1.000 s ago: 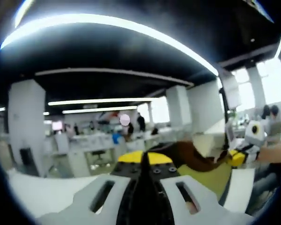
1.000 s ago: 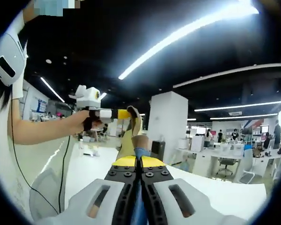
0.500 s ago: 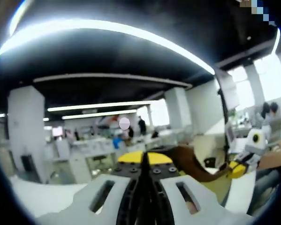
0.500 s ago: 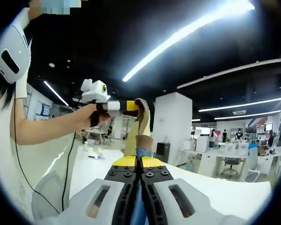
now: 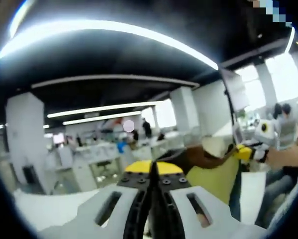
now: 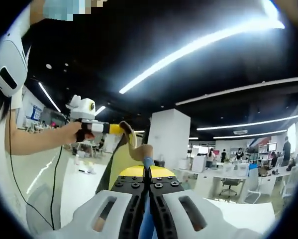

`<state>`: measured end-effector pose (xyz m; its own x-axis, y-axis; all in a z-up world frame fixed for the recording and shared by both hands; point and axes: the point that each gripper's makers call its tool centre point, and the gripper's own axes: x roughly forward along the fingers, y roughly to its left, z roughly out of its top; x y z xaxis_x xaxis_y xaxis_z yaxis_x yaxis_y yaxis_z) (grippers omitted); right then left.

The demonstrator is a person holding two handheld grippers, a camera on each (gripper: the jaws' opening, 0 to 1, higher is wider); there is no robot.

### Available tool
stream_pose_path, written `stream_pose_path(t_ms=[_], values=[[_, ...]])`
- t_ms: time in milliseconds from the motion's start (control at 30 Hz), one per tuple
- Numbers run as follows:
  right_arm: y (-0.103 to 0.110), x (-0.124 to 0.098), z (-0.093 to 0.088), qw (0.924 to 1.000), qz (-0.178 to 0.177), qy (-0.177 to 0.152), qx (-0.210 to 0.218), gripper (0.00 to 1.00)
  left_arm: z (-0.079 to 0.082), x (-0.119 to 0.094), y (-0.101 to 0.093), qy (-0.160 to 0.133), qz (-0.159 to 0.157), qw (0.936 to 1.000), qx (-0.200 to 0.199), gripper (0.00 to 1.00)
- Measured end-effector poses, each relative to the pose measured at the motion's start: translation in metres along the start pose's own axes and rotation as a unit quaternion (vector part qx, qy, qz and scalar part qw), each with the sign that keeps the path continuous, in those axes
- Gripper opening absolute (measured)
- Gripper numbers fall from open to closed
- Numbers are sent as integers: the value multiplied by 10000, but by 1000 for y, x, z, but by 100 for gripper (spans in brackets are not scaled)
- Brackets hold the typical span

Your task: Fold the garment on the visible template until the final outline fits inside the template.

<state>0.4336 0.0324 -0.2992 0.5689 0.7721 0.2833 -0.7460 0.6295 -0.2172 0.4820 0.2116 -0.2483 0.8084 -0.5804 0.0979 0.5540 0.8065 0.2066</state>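
Clenching the garment [image 6: 120, 158] aloft, both grippers [image 5: 152, 172] [image 6: 149, 173] have drawn slightly farther apart.

Open-plan office observed. Long ceiling light strips [image 6: 198, 42] run across a dark ceiling. A white square column [image 6: 168, 137] stands mid-floor, with a second column [image 5: 24, 134] elsewhere. Desks [image 6: 223, 177] and office chairs [image 6: 231, 185] stand beyond. Bright windows [image 5: 283, 74] line one wall.

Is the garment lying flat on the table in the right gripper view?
No, the garment hangs in the air, stretched between the left gripper and the right gripper.
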Motion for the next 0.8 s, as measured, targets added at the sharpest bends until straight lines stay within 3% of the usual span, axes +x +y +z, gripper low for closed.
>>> stream_pose_path(t_ms=[167, 267, 533, 800], values=[[-5, -8, 7, 9998, -118, 41, -141, 1, -1, -9, -13, 54, -202, 9998, 21, 0], [6, -15, 12, 9997, 123, -35, -198, 1, 4, -13, -19, 2, -261, 9996, 147, 0], [37, -19, 5, 9980, 600, -112, -138, 1, 39, -11, -25, -405, -294, 9983, 309, 0], [79, -11, 9, 9937, 986, -523, 130, 1, 64, -7, -24, -662, -193, 9966, 452, 0]])
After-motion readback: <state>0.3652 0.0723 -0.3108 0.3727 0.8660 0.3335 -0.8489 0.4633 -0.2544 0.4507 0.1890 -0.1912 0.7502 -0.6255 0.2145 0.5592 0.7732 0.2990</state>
